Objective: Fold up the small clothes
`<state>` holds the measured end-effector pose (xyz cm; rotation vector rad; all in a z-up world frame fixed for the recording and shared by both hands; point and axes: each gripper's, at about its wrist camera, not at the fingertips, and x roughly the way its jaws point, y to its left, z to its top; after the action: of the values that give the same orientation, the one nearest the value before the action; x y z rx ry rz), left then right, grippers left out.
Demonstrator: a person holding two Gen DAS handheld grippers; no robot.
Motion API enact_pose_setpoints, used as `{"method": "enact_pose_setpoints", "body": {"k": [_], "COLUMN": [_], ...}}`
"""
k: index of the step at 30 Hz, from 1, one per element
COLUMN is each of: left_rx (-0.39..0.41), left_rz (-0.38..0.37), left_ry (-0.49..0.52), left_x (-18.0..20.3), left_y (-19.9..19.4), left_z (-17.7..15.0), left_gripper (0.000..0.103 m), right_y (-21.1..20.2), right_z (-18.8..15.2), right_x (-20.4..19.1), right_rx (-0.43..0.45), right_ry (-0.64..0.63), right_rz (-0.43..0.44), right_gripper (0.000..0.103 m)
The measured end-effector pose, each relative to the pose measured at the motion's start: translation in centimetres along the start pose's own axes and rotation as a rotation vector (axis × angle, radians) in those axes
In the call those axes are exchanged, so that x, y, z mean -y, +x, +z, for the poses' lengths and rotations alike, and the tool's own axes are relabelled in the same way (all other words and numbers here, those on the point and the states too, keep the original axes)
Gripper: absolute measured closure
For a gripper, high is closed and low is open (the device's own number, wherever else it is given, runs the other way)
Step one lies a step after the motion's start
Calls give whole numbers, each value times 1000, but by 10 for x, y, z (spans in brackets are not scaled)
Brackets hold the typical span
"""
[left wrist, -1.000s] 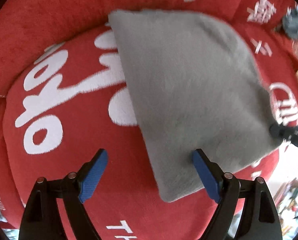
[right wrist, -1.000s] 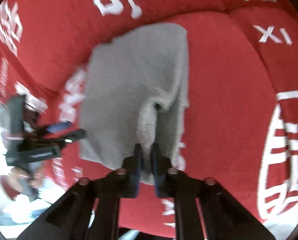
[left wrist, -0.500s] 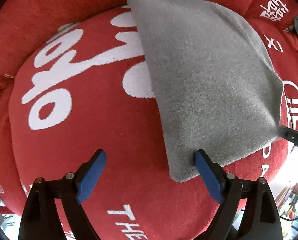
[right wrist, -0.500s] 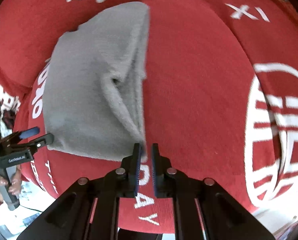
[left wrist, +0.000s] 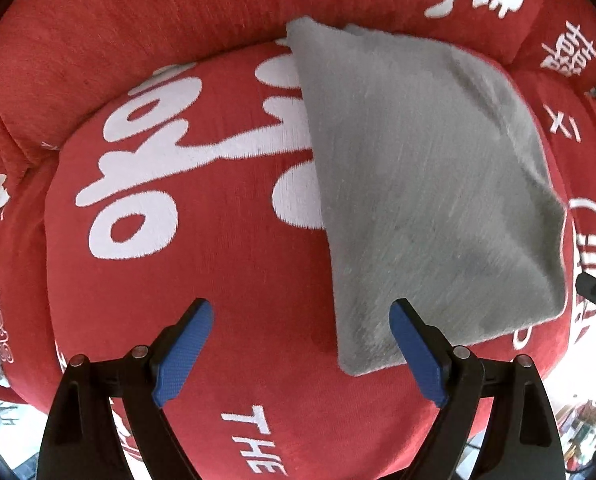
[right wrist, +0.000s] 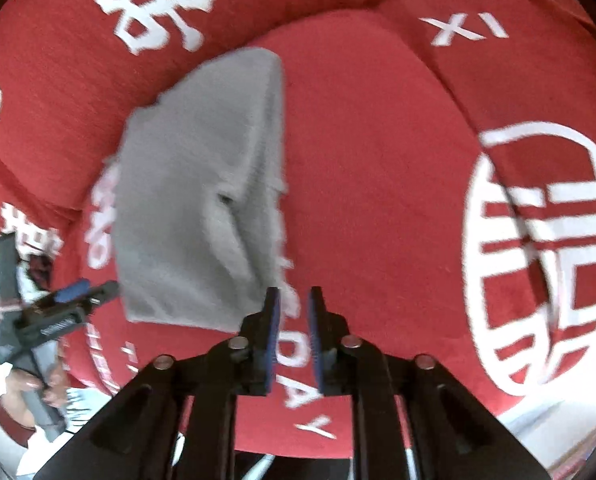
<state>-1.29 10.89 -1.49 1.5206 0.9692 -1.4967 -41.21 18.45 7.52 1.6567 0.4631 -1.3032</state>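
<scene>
Your right gripper (right wrist: pixel 292 300) has just been opening, nothing between its jaws; the left gripper (left wrist: pixel 300 322) hangs wide and empty. The folded grey fleece cloth (left wrist: pixel 426 184) lies on the red printed cushion (left wrist: pixel 226 280). Next, probably smooth the fold or set it aside.

Folded cloth (left wrist: pixel 426 200): lies on your seat cushion (left wrist: pixel 218 280), its far edge against the back cushion (left wrist: pixel 158 40). Your left gripper (left wrist: pixel 300 344): above the cloth's near left corner. Your right gripper (right wrist: pixel 292 336): just beside the near right corner, apart from it.
</scene>
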Motion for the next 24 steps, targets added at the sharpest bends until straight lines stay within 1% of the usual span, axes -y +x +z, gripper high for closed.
{"method": "enact_pose_setpoints", "body": {"k": [1,3,4,5,6,7,8,10,12,16,18,22,24], "left_rx": [7,15,17,18,17,14,13,15,18,-9,-13,-6,-4], "left_rz": [-1,-2,-1,1,2,4,3,-3,-6,-2,-1,-3,-5], "left_ry": [-7,-17,-20,-23,-24,-28,-32,-38,-42,-47,-51,-41,-42], "left_x": [1,1,-6,-4,-4,-2,0,1,0,1,2,2,2], "left_y": [-3,-8,-9,-9,-8,-7,-8,-7,-3,6,7,6,6], "left_z": [1,-1,1,1,2,2,0,3,5,6,6,8,9], "left_gripper": [12,12,12,12,12,12,12,12,12,12,12,12,12], "right_y": [1,7,11,17,27,33,38,38,38,48,49,42,32], "right_z": [4,12,15,19,23,25,27,30,29,24,24,21,20], "right_x": [-4,-11,-14,-16,-17,-16,-14,-8,-2,7,6,9,9], "right_rx": [8,15,14,7,-16,-26,-28,2,12,-13,-16,-33,-26], "right_ry": [-1,-3,-2,1,15,30,50,84,105,100,119,144,145], "right_rz": [25,54,59,57,37,30,29,27,31,25,37,38,14], "right_gripper": [61,61,61,61,66,74,93,93,93,94,94,93,93]}}
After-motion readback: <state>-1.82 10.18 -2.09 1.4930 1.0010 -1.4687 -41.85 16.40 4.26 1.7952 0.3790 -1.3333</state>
